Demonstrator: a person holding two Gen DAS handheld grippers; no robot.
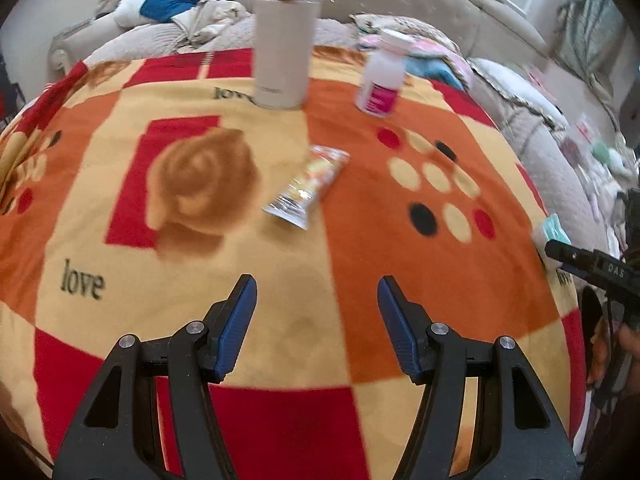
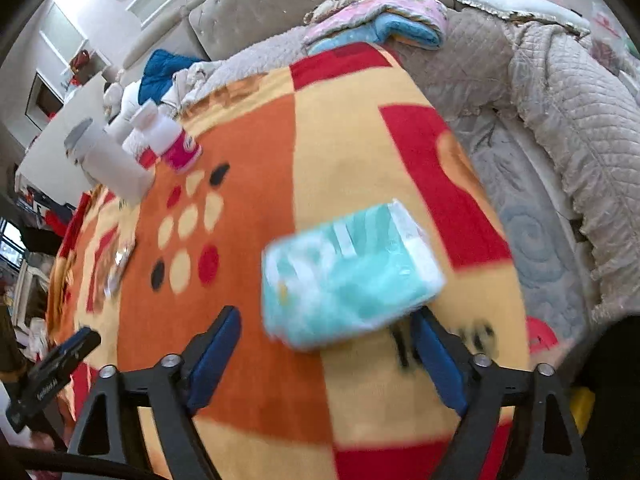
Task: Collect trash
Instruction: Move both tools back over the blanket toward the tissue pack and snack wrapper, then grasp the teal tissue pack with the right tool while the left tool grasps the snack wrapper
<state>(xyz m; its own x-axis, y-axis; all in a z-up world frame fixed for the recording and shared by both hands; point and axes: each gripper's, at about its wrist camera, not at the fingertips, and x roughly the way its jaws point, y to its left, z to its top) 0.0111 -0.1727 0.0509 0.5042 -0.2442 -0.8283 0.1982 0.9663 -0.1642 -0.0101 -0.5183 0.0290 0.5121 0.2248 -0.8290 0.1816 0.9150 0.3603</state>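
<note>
- The left gripper [image 1: 316,296], black with blue-padded fingers, is sitting at the bottom centre of the left wrist view with its jaws standing apart and nothing between them; only the fleece blanket [image 1: 240,256], checked in orange, cream and red with "love" printed on it, is showing in the gap.
- Just above that gap, near the frame's centre, a crinkled clear snack wrapper with yellow print [image 1: 306,186] is lying flat on the blanket, well clear of the fingertips.
- Further up, a tall white cylindrical flask [image 1: 282,48] is standing upright at top centre, and a small white plastic bottle with a pink label [image 1: 382,76] is standing to its right, tilted slightly.
- At the right edge of that frame the right gripper [image 1: 560,254] is poking in beside a hand.
- In the right wrist view the right gripper [image 2: 328,344] is filling the lower part of the frame, jaws spread wide.
- A pale green, plastic-wrapped tissue pack [image 2: 352,276] is lying blurred just above the fingers, overlapping the tip of the right-hand one; whether a pad is touching it I cannot tell.
- The flask and bottle are appearing at the upper left, the wrapper at mid-left.
- A beige quilted bedspread [image 2: 568,128] and folded pink and blue cloths [image 2: 384,24] are lying beyond the blanket, toward the upper right.
</note>
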